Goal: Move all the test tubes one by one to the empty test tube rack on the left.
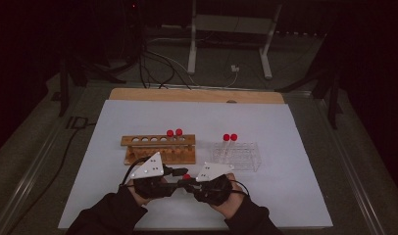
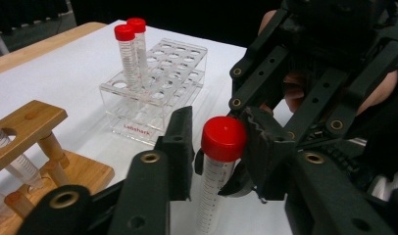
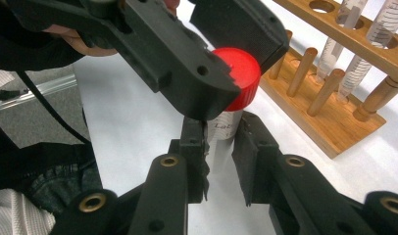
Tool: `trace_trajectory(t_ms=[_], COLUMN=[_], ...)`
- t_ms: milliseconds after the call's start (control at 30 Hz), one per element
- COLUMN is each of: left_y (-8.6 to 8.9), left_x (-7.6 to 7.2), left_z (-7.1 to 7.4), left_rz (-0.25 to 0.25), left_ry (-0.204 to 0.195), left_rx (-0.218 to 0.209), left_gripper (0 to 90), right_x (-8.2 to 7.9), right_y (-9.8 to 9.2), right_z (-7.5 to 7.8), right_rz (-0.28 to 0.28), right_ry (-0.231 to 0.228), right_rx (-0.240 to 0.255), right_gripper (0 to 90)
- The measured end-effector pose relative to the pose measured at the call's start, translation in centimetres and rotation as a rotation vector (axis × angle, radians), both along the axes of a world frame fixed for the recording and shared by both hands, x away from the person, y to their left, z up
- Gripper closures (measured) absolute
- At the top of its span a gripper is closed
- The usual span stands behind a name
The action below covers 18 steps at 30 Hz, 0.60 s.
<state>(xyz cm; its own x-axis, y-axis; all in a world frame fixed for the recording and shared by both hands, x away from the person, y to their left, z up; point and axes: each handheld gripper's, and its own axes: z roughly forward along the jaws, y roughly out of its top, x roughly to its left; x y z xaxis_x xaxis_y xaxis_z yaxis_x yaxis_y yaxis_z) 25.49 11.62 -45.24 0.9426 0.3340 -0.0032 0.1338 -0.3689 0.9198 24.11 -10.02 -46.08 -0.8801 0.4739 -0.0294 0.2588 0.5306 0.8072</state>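
Note:
A clear tube with a red cap (image 1: 186, 176) stands upright between my two grippers near the table's front edge. My left gripper (image 2: 220, 128) is shut on the red cap (image 3: 241, 68), one jaw on each side of it. Below the cap, my right gripper (image 3: 220, 131) is shut on the tube's clear body, which carries printed marks. In the high view the left gripper (image 1: 182, 177) and the right gripper (image 1: 191, 182) meet tip to tip at the tube, each held by a hand in a dark sleeve.
A wooden rack (image 1: 158, 147) with two red-capped tubes stands just behind the left hand. A clear plastic rack (image 1: 238, 155) with two red-capped tubes stands behind the right hand. White sheet (image 1: 295, 196) covers the table; stands and cables lie beyond its far edge.

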Motion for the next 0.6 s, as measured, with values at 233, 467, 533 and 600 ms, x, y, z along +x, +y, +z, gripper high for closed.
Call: trace_trajectory(t_ms=[233, 467, 533, 600], left_y=[-0.26, -0.12, 0.03, 0.28], left_x=[-0.08, 0.02, 0.05, 0.1], left_z=[0.08, 0.27, 0.42, 0.63], left_rz=[0.0, 0.0, 0.005, 0.013], left_ry=[-0.008, -0.008, -0.004, -0.011], left_rx=[0.014, 0.012, 0.007, 0.007], left_gripper=[71.5, 72.0, 72.1, 72.1], right_x=[0.1, 0.09, 0.08, 0.02], right_y=[-0.07, -0.16, -0.24, -0.36], right_z=[-0.04, -0.01, -0.01, 0.12], right_rz=[-0.004, -0.005, 0.0, -0.009], right_ry=[0.005, -0.001, -0.008, -0.018], right_rx=[0.001, 0.011, 0.023, 0.032], right_gripper=[74.7, 74.3, 70.9, 64.7])
